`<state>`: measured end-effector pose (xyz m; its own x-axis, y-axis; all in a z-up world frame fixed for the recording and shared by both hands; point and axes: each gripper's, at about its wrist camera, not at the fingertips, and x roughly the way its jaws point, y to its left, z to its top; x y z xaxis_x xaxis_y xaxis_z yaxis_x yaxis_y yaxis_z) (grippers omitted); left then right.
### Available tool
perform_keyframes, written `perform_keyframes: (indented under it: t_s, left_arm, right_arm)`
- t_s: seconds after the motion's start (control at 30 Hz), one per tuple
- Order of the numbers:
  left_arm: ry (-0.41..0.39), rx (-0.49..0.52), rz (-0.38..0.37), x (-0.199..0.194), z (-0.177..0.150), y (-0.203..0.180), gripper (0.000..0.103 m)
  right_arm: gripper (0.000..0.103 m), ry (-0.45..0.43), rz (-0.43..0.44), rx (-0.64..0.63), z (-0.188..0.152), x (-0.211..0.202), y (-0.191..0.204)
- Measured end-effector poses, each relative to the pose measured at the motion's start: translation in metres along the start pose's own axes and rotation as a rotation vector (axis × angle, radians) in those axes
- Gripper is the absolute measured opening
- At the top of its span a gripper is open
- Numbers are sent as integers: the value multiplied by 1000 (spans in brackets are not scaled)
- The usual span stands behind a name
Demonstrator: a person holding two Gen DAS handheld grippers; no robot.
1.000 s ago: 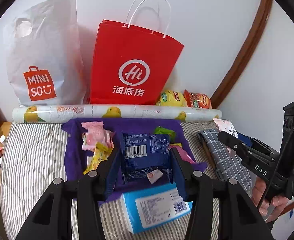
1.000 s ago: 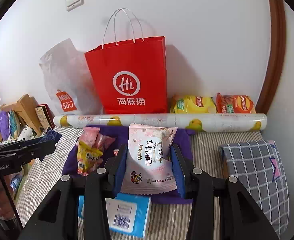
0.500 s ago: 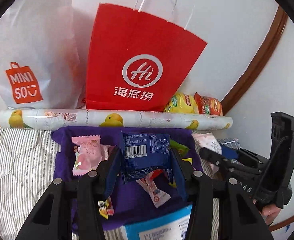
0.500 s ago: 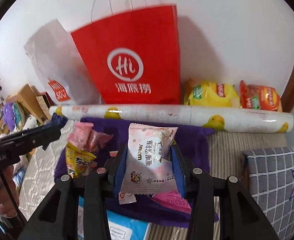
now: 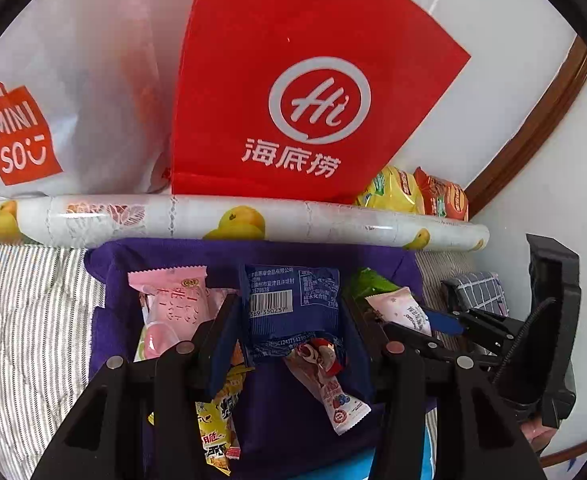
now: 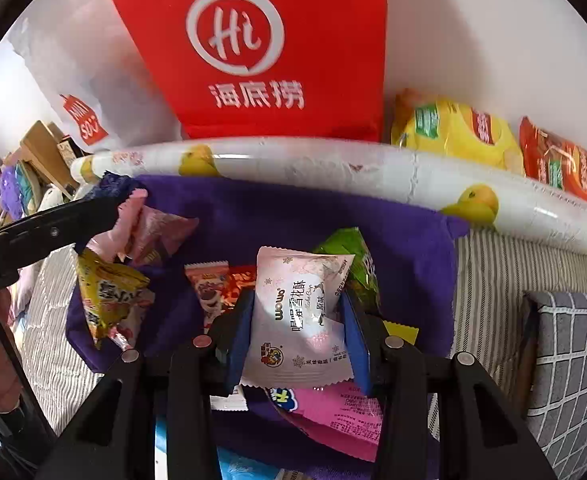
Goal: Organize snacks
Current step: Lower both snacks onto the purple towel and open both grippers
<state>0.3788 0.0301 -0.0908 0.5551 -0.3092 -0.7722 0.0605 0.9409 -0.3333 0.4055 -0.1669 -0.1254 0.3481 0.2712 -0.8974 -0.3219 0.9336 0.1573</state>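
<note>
My left gripper (image 5: 291,312) is shut on a dark blue snack packet (image 5: 293,304) with a barcode, held above a purple cloth (image 5: 261,254). My right gripper (image 6: 297,320) is shut on a white and pink wowo cake packet (image 6: 299,312) over the same cloth (image 6: 253,216). Loose snacks lie on the cloth: a pink packet (image 5: 173,304), a yellow packet (image 5: 217,432), a red and white strip packet (image 5: 329,384), a green packet (image 6: 345,248). A red paper bag (image 5: 293,92) stands behind, close ahead. The right gripper shows in the left wrist view (image 5: 445,320).
A white Miniso plastic bag (image 5: 53,100) stands left of the red bag. A rolled duck-print sheet (image 5: 229,220) lies across in front of both bags. Yellow and orange chip bags (image 6: 453,132) lean on the wall at right. A grey checked pillow (image 6: 573,360) lies right.
Both grippers have moved forward toward the red bag with their packets held; the bag and the cloth now loom larger and the blue box has dropped to the bottom edge.
</note>
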Motion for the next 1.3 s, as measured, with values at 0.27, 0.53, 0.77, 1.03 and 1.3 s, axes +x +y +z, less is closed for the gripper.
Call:
perform_keyframes:
  t_s: [0.27,0.53,0.77,1.03,1.3]
  left_arm:
    - [25,18,-16,11,-4,-7,47]
    - [38,21,-10,18,-5,-9,47]
    - [52,6,-15,26,-6,-7,47]
    - [94,37,-20,40,-12,-17,47]
    - [176,95,11,62,-25,-34,47]
  right_arm:
    - [43,33,2,-21,-4,11,3]
    - [48,40,-16,-49,-5,17,6]
    - [53,56,-11,-52,-4,15,6]
    - [57,-20,-9,-62,-2,-17,1]
    - [57,-78,2,-33,0,-40,-10]
